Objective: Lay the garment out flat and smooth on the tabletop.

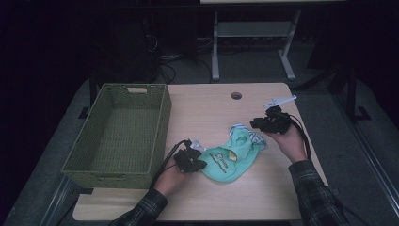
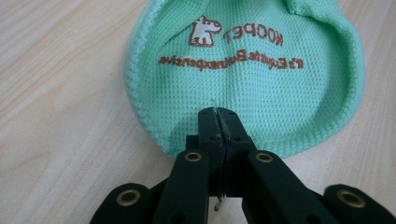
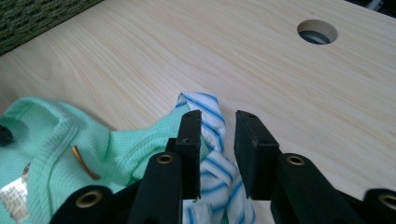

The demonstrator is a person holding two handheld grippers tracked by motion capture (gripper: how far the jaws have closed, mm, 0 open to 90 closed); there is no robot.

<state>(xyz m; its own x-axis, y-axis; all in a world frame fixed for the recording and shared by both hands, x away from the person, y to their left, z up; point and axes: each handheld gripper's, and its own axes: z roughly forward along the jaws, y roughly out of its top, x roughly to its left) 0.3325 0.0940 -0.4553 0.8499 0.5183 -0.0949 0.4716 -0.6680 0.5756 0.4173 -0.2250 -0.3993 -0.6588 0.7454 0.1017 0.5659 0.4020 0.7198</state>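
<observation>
A small mint-green knit garment [image 1: 229,160] with brown lettering and a little animal badge lies flat on the wooden table [image 1: 207,108]. Its blue-and-white striped part [image 1: 254,136] bunches at the far right end. My left gripper [image 1: 201,164] is at the garment's near left edge; in the left gripper view the jaws [image 2: 218,114] are shut on the hem of the green knit [image 2: 243,79]. My right gripper [image 1: 255,125] hovers just above the striped end. In the right gripper view it [image 3: 219,123] stands open with the striped cloth [image 3: 205,109] lying loose between the pads, the green cloth [image 3: 56,140] to the left.
A green woven basket [image 1: 162,122] stands on the table's left side, close to my left hand. A round cable hole [image 1: 236,95] sits near the table's far edge. Bare tabletop lies beyond and in front of the garment. A desk frame stands on the floor behind.
</observation>
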